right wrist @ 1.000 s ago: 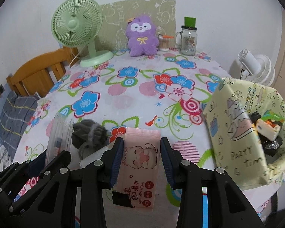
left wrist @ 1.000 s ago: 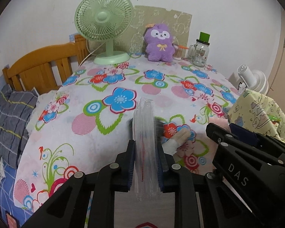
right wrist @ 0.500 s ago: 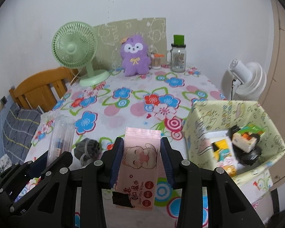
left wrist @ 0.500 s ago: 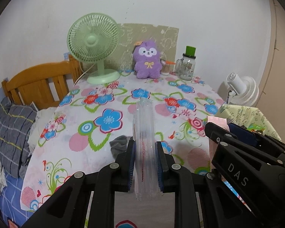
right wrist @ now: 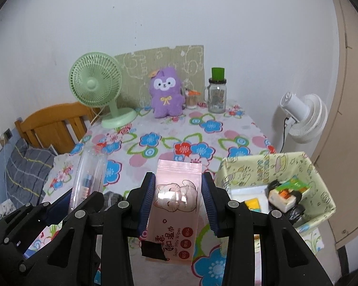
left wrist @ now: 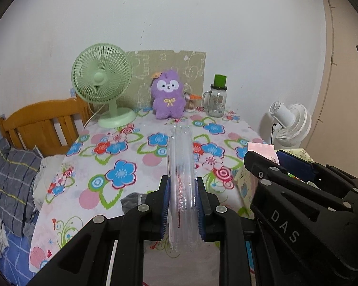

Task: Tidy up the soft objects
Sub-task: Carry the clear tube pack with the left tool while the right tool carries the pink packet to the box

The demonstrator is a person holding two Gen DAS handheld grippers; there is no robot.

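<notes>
My left gripper (left wrist: 182,186) is shut on a clear plastic case (left wrist: 181,166) with red items inside, held high above the flowered table (left wrist: 121,152). The case also shows in the right wrist view (right wrist: 88,176). My right gripper (right wrist: 177,183) is shut on a pink wet-wipes pack (right wrist: 175,202), held up beside a yellow patterned fabric bin (right wrist: 319,178) at the table's right. The bin holds tissue packs and dark items. A grey sock bundle (left wrist: 132,201) lies on the table below the grippers.
At the table's far edge stand a green fan (left wrist: 102,81), a purple plush toy (left wrist: 168,97) and a glass jar with green lid (left wrist: 218,97). A white fan (right wrist: 303,116) stands right of the table. A wooden bed frame (left wrist: 43,124) and pillow are left.
Both grippers have risen and pulled back from the table with their loads. The bin has come fully into the right wrist view; the sock stays on the table.
</notes>
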